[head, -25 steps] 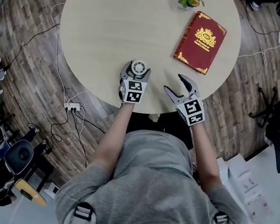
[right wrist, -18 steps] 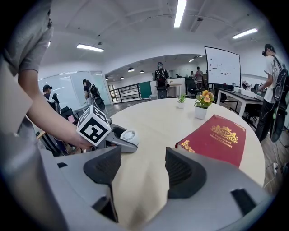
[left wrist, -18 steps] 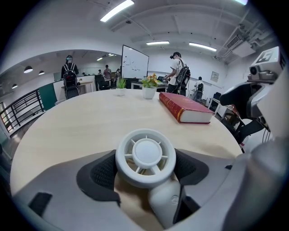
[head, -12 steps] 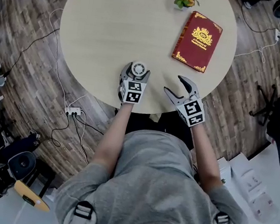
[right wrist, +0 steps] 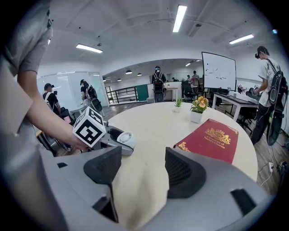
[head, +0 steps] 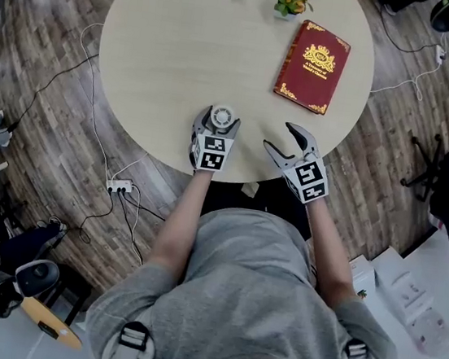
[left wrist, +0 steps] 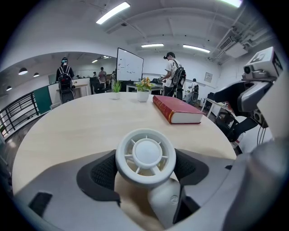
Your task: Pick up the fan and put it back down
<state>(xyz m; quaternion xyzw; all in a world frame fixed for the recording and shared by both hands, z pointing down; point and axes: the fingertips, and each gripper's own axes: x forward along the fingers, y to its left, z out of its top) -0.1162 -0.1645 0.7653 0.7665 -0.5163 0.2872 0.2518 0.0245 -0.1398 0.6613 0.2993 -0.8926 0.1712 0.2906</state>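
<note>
Left tongs (head: 219, 122) still clamped on fan (left wrist: 146, 155), right tongs (head: 280, 138) unchanged, open

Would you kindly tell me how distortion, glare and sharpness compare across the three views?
Head view: even light, table sharp, little bending. Left gripper view: strong fisheye, black corners, fan sharp. Right gripper view: same fisheye, ceiling light blown out.

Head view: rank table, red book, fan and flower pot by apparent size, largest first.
1. table
2. red book
3. flower pot and fan: they look about alike. The left gripper covers part of the fan, so I won't rank them.
</note>
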